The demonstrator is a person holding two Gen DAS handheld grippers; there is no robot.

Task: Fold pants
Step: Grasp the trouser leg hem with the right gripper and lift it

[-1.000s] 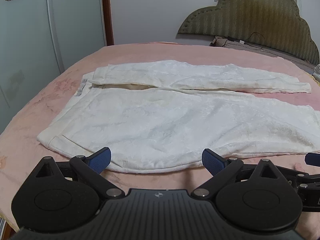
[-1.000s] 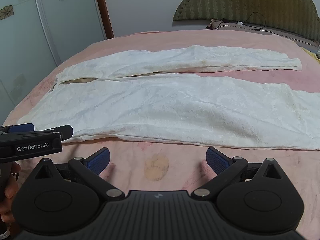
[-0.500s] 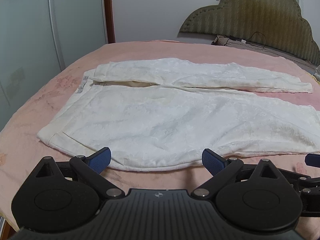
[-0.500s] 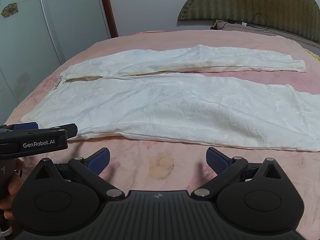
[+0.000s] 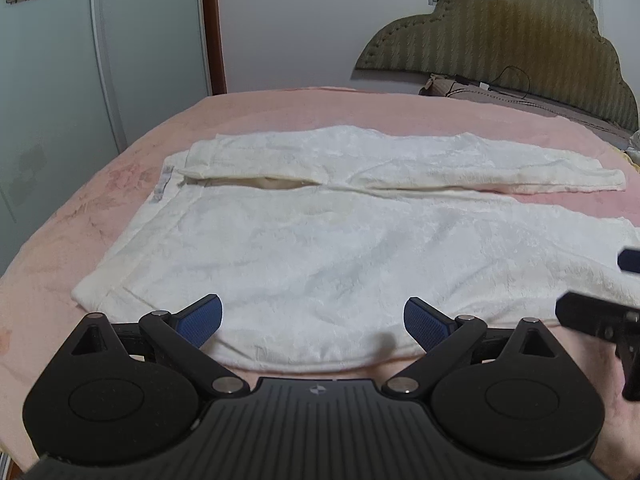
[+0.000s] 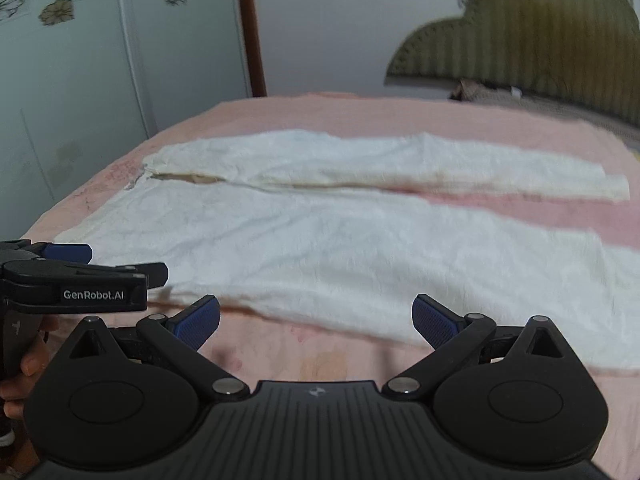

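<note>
The white pants (image 5: 340, 248) lay spread flat on the pink bed (image 5: 280, 112), legs apart, waistband toward the wardrobe side. Both claws, the left claw (image 5: 313, 322) and right claw (image 6: 316, 320), hovered at the near edge, fingers spread wide, pinching nothing.

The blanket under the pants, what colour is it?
Pink fleece blanket with faint floral blotches, clearest in the left wrist view.
</note>
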